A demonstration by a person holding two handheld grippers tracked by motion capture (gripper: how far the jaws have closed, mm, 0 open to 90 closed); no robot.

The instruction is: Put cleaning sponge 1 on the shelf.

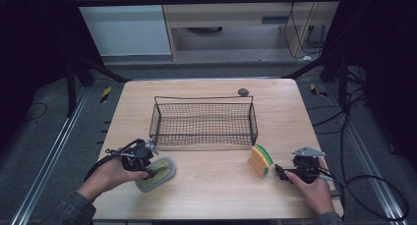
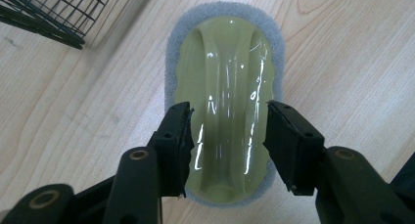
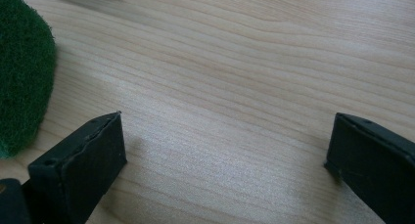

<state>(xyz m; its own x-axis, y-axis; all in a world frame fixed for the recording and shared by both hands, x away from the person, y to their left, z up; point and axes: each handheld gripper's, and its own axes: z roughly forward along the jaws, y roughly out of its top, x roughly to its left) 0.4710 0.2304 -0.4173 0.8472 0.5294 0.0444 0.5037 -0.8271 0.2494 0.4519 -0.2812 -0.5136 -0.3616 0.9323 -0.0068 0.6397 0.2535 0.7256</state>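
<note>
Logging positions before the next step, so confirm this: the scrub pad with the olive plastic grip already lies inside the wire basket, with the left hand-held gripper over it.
Wrong on one point: the scrub pad lies on the table in front of the wire basket, not inside it, as the high view shows. The left hand-held gripper is over it, jaws straddling the grip.

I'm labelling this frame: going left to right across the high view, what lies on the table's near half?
Left claw → scrub pad → sponge → right claw.
</note>
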